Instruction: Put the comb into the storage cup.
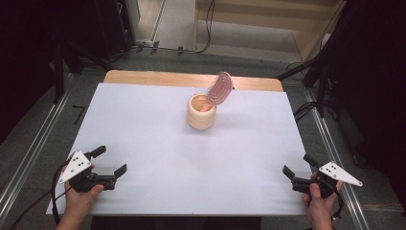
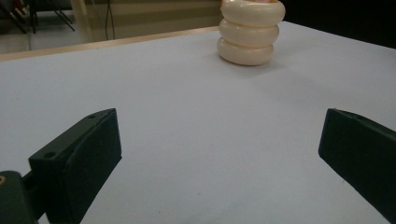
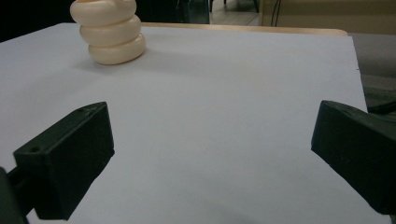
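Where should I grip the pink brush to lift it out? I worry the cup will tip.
Grip the brush by its flat oval head, which leans up and right above the cup rim. Come from above with the jaws across its thin faces; the handle sits inside.

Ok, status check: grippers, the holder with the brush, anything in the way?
Left gripper open, right gripper open, both at near table edge. Pink brush leaning in cream holder, untouched. Path to holder clear.

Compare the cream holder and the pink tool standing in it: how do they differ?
The cream holder is squat, ribbed in stacked rings and upright; the pink tool is flat, grooved and leans right. The holder rests on the table; the tool's head sticks out above the rim. Neither is gripped.
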The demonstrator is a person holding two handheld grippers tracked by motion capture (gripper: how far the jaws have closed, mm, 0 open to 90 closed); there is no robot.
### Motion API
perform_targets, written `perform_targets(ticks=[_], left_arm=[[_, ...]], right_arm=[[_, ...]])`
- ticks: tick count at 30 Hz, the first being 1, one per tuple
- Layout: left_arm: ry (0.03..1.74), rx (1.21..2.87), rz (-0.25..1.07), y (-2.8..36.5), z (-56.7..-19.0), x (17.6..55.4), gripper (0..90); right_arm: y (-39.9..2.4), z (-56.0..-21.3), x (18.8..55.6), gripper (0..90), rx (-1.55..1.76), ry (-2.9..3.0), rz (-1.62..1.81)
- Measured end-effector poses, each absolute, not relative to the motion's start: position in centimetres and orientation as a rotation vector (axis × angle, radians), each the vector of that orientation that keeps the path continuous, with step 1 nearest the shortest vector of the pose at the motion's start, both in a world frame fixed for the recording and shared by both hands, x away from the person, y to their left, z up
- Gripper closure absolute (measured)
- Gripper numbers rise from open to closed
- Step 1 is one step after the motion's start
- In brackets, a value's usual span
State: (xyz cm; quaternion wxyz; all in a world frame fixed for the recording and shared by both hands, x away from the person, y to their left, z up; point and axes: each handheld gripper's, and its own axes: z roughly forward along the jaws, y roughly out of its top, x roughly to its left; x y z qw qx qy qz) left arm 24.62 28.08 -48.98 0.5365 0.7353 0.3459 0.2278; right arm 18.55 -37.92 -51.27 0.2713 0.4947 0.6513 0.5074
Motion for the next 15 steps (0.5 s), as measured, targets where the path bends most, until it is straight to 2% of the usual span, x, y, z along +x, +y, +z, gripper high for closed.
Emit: perform_targets(ticks=[15], left_arm=[[0.823,1.751,0.542,28.16,-49.01,24.81,0.0]], right_arm=[[-37.50,-51.78,19.04,0.0,1.355,1.762,1.340]])
